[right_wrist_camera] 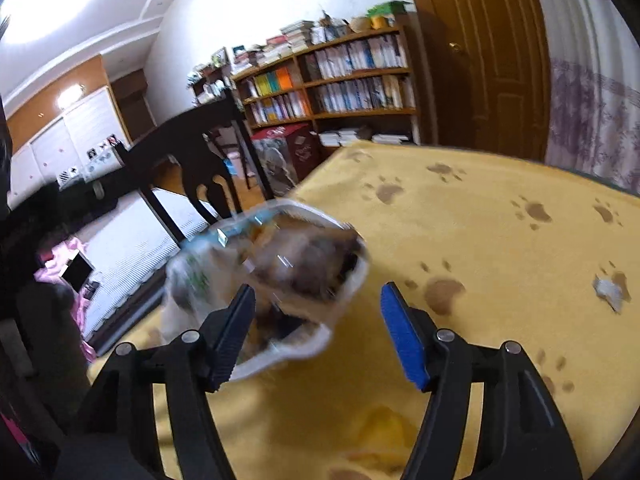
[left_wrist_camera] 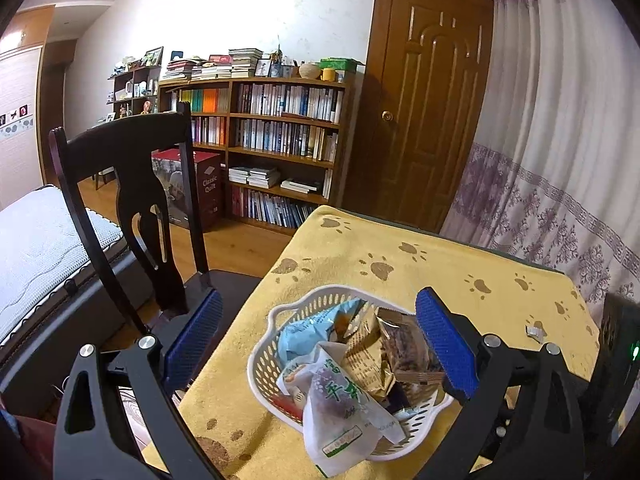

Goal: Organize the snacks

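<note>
**Two open grippers over a full snack basket**

Most of both views is taken up by the worktop [left_wrist_camera: 440, 276], covered in a yellow cloth with brown paw prints and standing beside a dark wooden chair [left_wrist_camera: 132, 184]. On the cloth, near the edge closest to the chair, sits a white perforated basket [left_wrist_camera: 264, 364], and it is heaped: a pale blue packet [left_wrist_camera: 308, 332], gold foil packets [left_wrist_camera: 368, 356], a brown wrapper [left_wrist_camera: 408, 344], and a white pouch with green print [left_wrist_camera: 340, 412] that spills over the near rim. Judging by that pile, the snacks are already gathered in one place, and the overhanging pouch looks like the item least settled.

The left hand-held gripper [left_wrist_camera: 320, 340] hangs above the basket with its blue pads spread wide on either side of the contents, pinching nothing; that stance would suit either a drop-off or a reach for the loose pouch. The right hand-held gripper [right_wrist_camera: 316, 332] is likewise spread and empty, low over the cloth just beside the basket, whose image is motion-blurred in that view.

Smallest, a crumpled scrap of wrapper [left_wrist_camera: 534, 332] lies alone on the cloth, well apart from the basket.
</note>
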